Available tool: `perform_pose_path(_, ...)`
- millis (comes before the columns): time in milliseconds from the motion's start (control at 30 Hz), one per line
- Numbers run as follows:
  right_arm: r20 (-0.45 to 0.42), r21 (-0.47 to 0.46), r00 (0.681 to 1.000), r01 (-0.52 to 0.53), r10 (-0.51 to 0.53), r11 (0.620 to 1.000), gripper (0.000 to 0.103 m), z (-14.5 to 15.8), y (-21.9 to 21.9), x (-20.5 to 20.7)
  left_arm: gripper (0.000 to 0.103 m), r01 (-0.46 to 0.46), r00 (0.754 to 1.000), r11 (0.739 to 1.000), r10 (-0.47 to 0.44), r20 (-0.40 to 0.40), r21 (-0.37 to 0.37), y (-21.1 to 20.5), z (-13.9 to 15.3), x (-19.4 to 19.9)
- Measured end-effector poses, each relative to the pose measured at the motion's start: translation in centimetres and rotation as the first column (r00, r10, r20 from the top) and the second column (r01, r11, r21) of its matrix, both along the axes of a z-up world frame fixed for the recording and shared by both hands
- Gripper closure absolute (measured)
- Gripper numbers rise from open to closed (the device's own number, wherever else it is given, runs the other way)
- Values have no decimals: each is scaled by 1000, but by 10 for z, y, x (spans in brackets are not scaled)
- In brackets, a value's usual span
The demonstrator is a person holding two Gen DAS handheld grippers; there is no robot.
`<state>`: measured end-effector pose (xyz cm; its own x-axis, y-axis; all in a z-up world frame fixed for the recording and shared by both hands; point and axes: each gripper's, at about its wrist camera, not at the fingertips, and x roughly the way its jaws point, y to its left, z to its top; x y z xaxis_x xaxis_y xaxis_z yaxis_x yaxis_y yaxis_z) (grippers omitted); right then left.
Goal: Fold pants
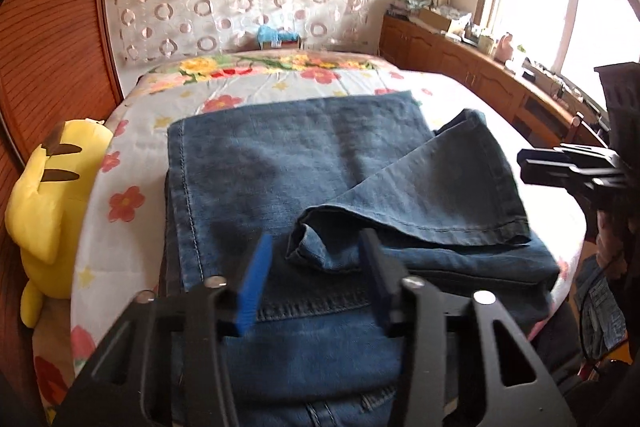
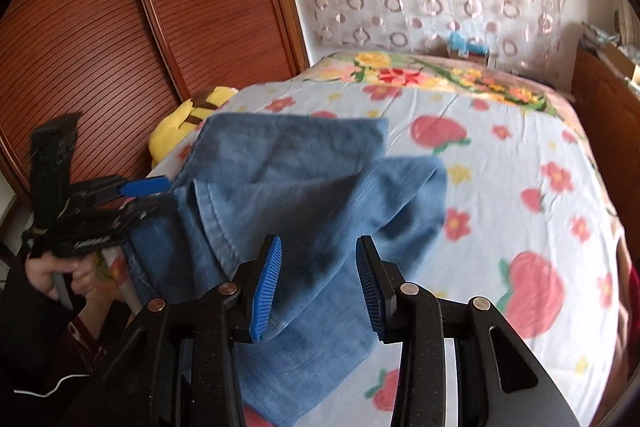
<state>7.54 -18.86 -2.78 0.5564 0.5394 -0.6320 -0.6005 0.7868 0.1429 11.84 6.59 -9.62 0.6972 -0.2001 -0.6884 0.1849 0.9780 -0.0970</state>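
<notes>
Blue denim with pale topstitching fills the left wrist view: the jeans (image 1: 320, 187) lie folded on the bed (image 1: 280, 87), a hemmed leg end crumpled just ahead of the left tool (image 1: 316, 259), whose ribbed blue pads stand spread, pinching nothing. A yellow plush (image 1: 44, 207) sits left. In the right wrist view, the right tool (image 2: 318, 279) stands spread over the denim, gripping nothing. No writing is legible.

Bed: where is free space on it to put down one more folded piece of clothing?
The floral sheet lies bare right of the jeans and beyond them, up to the flowered blanket. The left edge is crowded: the yellow plush toy sits beside the jeans.
</notes>
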Motion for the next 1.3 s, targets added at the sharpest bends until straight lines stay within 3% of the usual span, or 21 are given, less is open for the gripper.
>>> perform_pose_path(333,-84,-6,996,4,-5,1000,62,-16,-8,12,65,9,999,1000,-8,-39,12,0,-17,9)
perform_pose_path(433,-111,18,994,-11,13,1000,62,-16,-9,17,73,32,999,999,-31,-26,12,-4,-16,12)
perform_pose_path(467,-121,32,992,-23,27,999,64,-13,-10,20,78,35,999,999,-35,-24,21,-6,-16,12)
perform_pose_path(500,-125,44,991,-33,38,999,81,-13,-13,22,83,39,999,999,-38,-22,32,-8,-16,13)
perform_pose_path(533,-127,50,991,-46,52,998,89,-12,-15,23,87,44,999,998,-43,-23,44,-9,-17,13)
perform_pose_path(600,-101,49,992,-65,70,997,98,-2,-15,26,93,42,999,998,-41,-19,55,-9,-15,11)
perform_pose_path(967,142,64,987,-89,80,994,100,110,-5,48,95,45,982,999,-48,181,23,-13,60,-48)
perform_pose_path(1100,177,55,980,-97,86,994,100,130,7,56,95,64,973,998,-64,223,8,-15,80,-60)
perform_pose_path(1300,165,84,981,-115,100,990,100,127,32,69,96,84,964,996,-82,253,2,-20,99,-73)
